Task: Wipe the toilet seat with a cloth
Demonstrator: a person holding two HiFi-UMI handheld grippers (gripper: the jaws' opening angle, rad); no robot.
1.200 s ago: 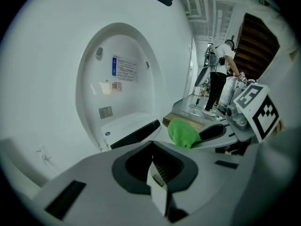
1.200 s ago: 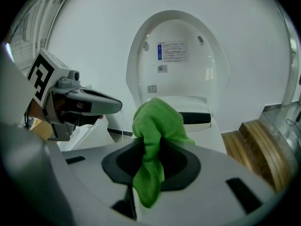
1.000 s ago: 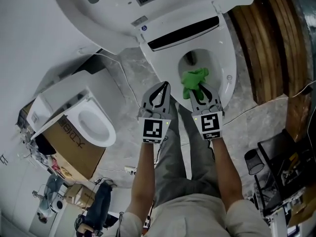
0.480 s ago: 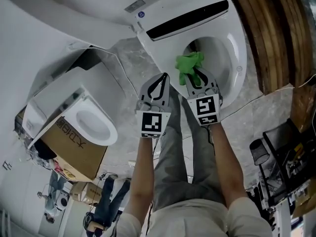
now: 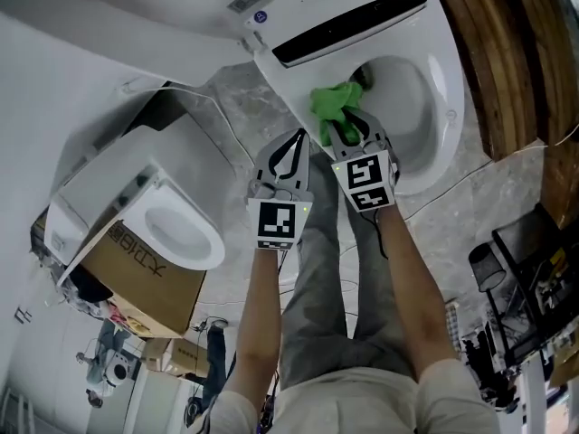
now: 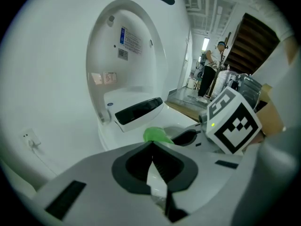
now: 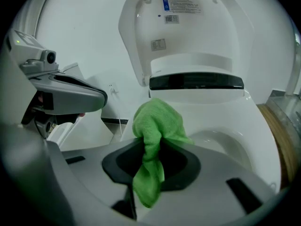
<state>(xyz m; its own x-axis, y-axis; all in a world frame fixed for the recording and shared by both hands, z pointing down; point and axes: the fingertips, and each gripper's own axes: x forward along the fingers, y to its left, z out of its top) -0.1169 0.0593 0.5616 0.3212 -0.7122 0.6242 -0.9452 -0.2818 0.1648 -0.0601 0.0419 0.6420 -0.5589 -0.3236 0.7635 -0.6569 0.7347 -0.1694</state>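
A white toilet stands with its lid (image 7: 188, 36) raised and its seat (image 5: 448, 116) down around the bowl. My right gripper (image 5: 348, 125) is shut on a green cloth (image 5: 333, 103), which bunches at the seat's left rim, close to the black hinge strip (image 5: 348, 27). From the right gripper view the green cloth (image 7: 155, 135) hangs out between the jaws over the seat (image 7: 221, 121). Left of the toilet's front, over the floor, my left gripper (image 5: 291, 152) is shut on nothing. The left gripper (image 6: 151, 147) points at the toilet, with a bit of the cloth (image 6: 157, 135) beyond its tips.
A second toilet (image 5: 172, 224) sits in a cardboard box (image 5: 136, 278) at the left. Wooden planks (image 5: 507, 52) stand right of the toilet. A cable (image 5: 231, 147) runs across the marble floor. Black gear (image 5: 529, 278) is at the right edge.
My right gripper has carried the cloth leftwards across the seat towards the hinge side. The head camera has shifted, so the toilet sits higher and further right. The left gripper has hardly moved.
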